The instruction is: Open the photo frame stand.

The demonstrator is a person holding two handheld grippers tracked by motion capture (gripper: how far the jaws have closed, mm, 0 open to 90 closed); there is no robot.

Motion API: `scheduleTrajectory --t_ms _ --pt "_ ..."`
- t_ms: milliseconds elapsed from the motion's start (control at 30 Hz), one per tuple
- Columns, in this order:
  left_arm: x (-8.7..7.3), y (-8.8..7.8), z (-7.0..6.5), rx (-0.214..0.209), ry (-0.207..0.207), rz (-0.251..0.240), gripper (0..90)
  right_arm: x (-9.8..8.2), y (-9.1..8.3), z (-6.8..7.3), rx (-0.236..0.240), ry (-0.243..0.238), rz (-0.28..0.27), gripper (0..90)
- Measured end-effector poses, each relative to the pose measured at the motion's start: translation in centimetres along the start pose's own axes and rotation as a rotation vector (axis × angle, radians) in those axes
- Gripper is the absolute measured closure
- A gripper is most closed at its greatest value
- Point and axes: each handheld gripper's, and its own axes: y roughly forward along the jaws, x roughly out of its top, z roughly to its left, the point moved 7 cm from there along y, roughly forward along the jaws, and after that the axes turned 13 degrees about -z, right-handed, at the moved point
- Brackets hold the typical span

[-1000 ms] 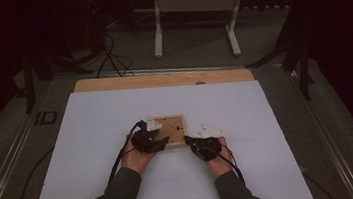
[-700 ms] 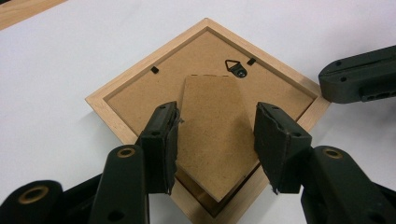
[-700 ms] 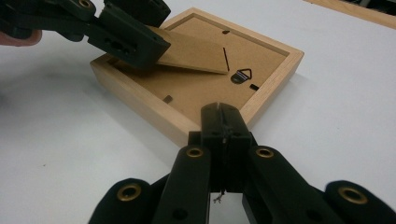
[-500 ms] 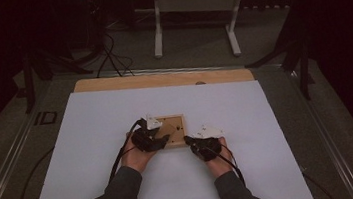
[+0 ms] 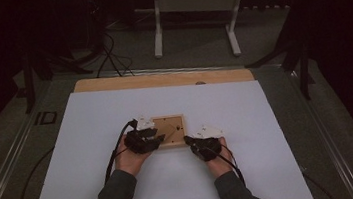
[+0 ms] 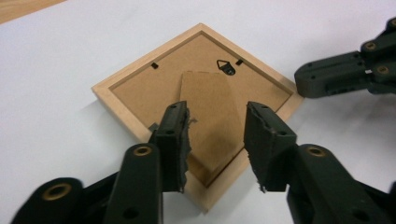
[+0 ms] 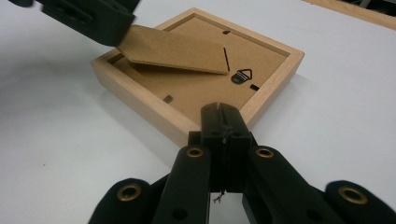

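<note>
A small wooden picture frame [image 5: 169, 122] lies face down on the white table top, its brown backing up. In the left gripper view its cardboard stand [image 6: 210, 107] is raised off the backing between the jaws of my left gripper [image 6: 217, 109], which have just been closing and now meet the stand's side edges. The right gripper view shows the stand [image 7: 177, 49] tilted up, with the left gripper [image 7: 88, 18] at its free end. My right gripper [image 7: 223, 109] is shut, tips against the frame's near rim [image 7: 140, 100]. From above, the left gripper [image 5: 155, 139] and right gripper [image 5: 187, 139] flank the frame's near side.
A white sheet [image 5: 267, 119] covers the table, with a bare wooden strip [image 5: 162, 79] along the far edge. A metal hanger [image 6: 226, 66] sits on the backing near the stand's hinge. A white stand [image 5: 191, 2] and cables [image 5: 109, 57] are on the floor beyond the table.
Both hands stay at the frame; the left one has shifted only slightly and the right one has not moved.
</note>
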Motion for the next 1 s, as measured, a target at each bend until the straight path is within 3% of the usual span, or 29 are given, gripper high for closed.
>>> scheduleTrajectory --t_ms 233,533,700,867,1000 --pt "-0.4 -1.2 0.0 -0.024 -0.026 0.003 89.2 0.0 0.0 0.0 0.0 0.001 0.0 89.9" --pt "-1.4 -1.5 -0.1 -0.012 -0.028 0.045 89.6 0.0 0.0 0.0 -0.001 0.001 0.0 89.9" --pt "-2.2 -1.2 0.0 0.003 -0.019 0.096 89.5 0.0 0.0 0.0 -0.002 0.001 0.0 89.9" --pt "-2.2 -1.2 0.0 0.002 -0.014 0.108 89.6 0.0 0.0 0.0 -0.002 0.002 -0.001 89.9" --pt "-2.5 -1.2 -0.2 0.011 0.01 0.127 89.5 0.0 0.0 0.0 -0.003 0.0 0.001 89.9"
